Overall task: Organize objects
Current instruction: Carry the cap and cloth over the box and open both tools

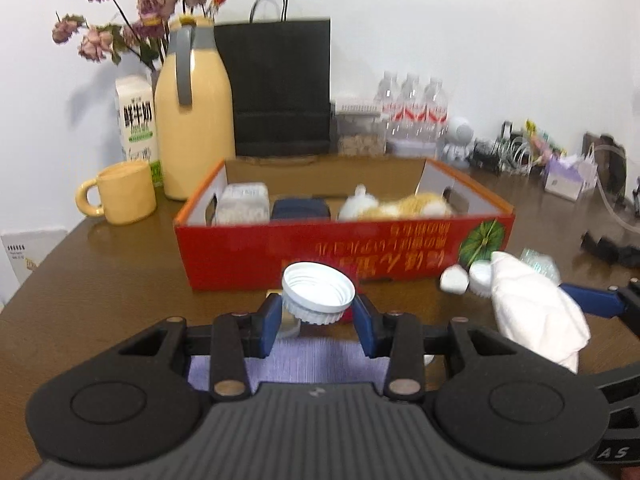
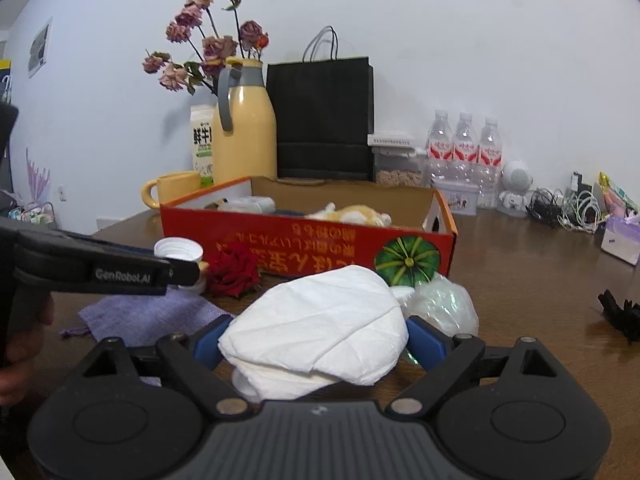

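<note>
My left gripper (image 1: pixel 318 300) is shut on a white screw lid (image 1: pixel 318 290), open side up, held just above a purple cloth (image 1: pixel 312 360). From the right wrist view that lid (image 2: pixel 178 250) sits beside a red rose (image 2: pixel 234 270). My right gripper (image 2: pixel 316 340) is shut on a folded white tissue bundle (image 2: pixel 316 328), held off the table. Behind both stands an open red cardboard box (image 1: pixel 344 248) holding a white pack (image 1: pixel 244 204), a dark blue pouch (image 1: pixel 300 210) and an orange-and-white plush toy (image 1: pixel 400 206).
A yellow mug (image 1: pixel 124 194), yellow jug (image 1: pixel 194 120), milk carton (image 1: pixel 136 120), dried flowers and black paper bag (image 1: pixel 280 84) stand behind the box. Water bottles (image 2: pixel 464 152) and cables line the back right. Crumpled clear plastic (image 2: pixel 444 304) and a black object (image 2: pixel 620 312) lie at the right.
</note>
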Action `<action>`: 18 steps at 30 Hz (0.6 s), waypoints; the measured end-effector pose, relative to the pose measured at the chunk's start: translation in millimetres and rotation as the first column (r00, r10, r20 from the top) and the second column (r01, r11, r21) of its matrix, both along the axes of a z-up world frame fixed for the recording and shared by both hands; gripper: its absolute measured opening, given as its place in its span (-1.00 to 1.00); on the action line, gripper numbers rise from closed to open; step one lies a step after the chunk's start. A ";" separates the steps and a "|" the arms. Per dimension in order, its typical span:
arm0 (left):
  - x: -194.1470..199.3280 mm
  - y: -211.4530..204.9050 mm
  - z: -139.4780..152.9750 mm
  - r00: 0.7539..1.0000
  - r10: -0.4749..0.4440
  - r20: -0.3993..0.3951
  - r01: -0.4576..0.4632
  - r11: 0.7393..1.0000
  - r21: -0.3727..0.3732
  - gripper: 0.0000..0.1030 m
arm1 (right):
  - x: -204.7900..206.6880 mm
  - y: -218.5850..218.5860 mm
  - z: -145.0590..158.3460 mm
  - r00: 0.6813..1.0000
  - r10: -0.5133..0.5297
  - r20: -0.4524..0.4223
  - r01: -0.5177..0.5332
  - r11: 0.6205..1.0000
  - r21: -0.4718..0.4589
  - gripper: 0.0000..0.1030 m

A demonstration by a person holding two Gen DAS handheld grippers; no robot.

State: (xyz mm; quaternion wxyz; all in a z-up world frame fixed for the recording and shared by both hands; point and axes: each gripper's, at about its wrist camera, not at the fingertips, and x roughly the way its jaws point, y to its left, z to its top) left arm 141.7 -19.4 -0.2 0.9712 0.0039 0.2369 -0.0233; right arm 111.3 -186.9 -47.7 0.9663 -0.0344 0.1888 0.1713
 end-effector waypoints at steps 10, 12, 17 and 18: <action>16.2 7.5 39.7 0.994 0.031 0.106 -0.028 0.999 -0.028 -0.23 | 20.8 17.6 37.9 0.994 0.018 0.110 -0.017 1.000 -0.009 0.77; 24.4 8.4 46.8 0.992 0.036 0.124 -0.032 0.999 -0.033 -0.23 | 31.4 21.4 44.9 0.992 0.012 0.126 -0.010 1.000 -0.016 0.77; 51.0 12.8 60.0 0.989 0.042 0.140 -0.032 0.997 -0.074 -0.24 | 68.6 28.7 59.1 0.988 -0.018 0.154 0.020 1.000 -0.013 0.77; 57.8 12.7 62.1 0.989 0.046 0.141 -0.035 0.996 -0.077 -0.24 | 77.2 30.6 60.9 0.987 -0.025 0.156 0.027 1.000 -0.011 0.77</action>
